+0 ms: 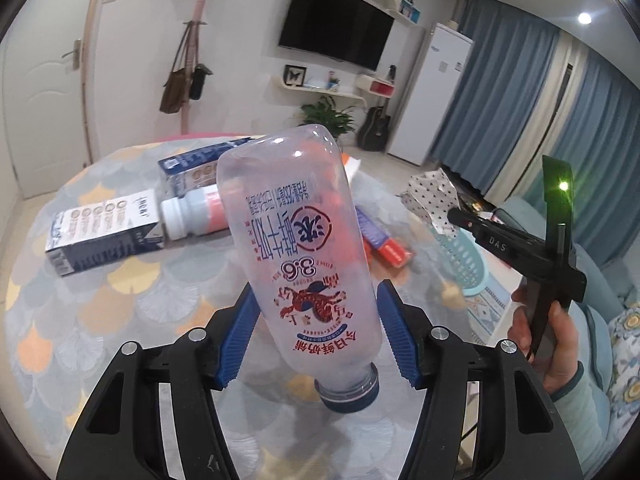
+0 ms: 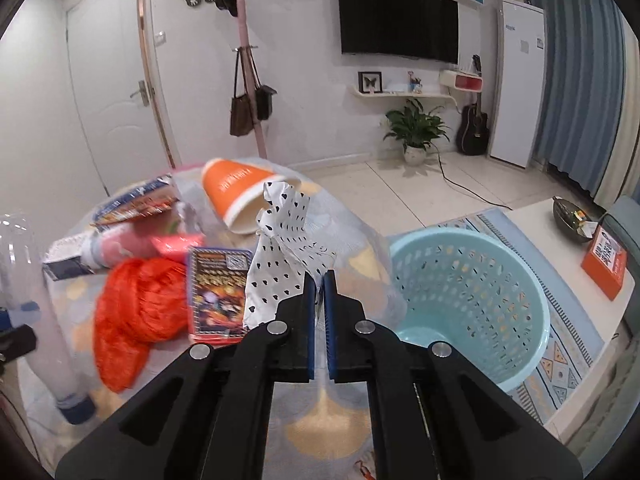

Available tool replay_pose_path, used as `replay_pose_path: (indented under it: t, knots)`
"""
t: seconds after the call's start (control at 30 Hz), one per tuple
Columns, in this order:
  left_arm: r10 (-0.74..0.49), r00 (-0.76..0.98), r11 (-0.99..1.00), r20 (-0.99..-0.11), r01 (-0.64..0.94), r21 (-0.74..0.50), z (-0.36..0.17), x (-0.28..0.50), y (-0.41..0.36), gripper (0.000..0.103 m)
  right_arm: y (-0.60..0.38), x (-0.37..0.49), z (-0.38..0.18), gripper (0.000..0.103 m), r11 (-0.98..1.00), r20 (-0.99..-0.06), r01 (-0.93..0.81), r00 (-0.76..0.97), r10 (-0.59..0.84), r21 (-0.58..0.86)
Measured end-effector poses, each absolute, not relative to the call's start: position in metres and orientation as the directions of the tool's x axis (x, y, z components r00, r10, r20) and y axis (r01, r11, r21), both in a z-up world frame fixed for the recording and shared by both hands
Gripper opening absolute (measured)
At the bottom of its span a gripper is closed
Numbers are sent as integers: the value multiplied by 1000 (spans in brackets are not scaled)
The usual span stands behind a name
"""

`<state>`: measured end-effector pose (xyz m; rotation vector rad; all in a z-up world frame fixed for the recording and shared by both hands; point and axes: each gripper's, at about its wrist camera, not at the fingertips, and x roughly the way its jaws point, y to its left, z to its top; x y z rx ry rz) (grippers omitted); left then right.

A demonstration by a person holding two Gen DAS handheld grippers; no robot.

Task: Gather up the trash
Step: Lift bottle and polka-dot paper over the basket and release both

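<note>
Left gripper (image 1: 316, 332): jaws clamped on empty milk bottle (image 1: 304, 240), held cap-down above the surface (image 1: 120, 300).
Bottle: light, thin-walled, slick; mid-body hold suits.
Right gripper (image 2: 319, 284): jaws pinching spotted paper (image 2: 280, 264); limp, weightless.
Basket (image 2: 472, 300): just beside.

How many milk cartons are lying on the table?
2 blue-and-white milk cartons. One lies at the table's left edge; the other lies farther back, behind the white-capped pink bottle. The held clear plastic bottle may hide more.
</note>
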<state>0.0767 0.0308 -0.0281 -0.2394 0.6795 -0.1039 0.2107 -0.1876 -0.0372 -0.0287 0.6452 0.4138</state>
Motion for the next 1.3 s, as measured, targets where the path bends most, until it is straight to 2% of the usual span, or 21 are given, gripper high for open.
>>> replay_pose_path:
  t: [0.37, 0.67, 0.97, 1.3]
  knots:
    - [-257, 813, 959, -522, 150, -239, 14, 104, -3, 58, -222, 201, -2, 3, 943, -508, -311, 797, 328, 121]
    - [-364, 795, 930, -485, 284, -233, 43, 161, -75, 58, -280, 228, -9, 3, 974, -533, -125, 820, 208, 188]
    - [-408, 747, 913, -525, 351, -209, 33, 234, -161, 58, -336, 267, -54, 3, 966, -606, 32, 784, 135, 257]
    - [-358, 691, 928, -628, 336, -159, -24, 306, -217, 58, -358, 301, -124, 3, 953, -724, 125, 679, 122, 277]
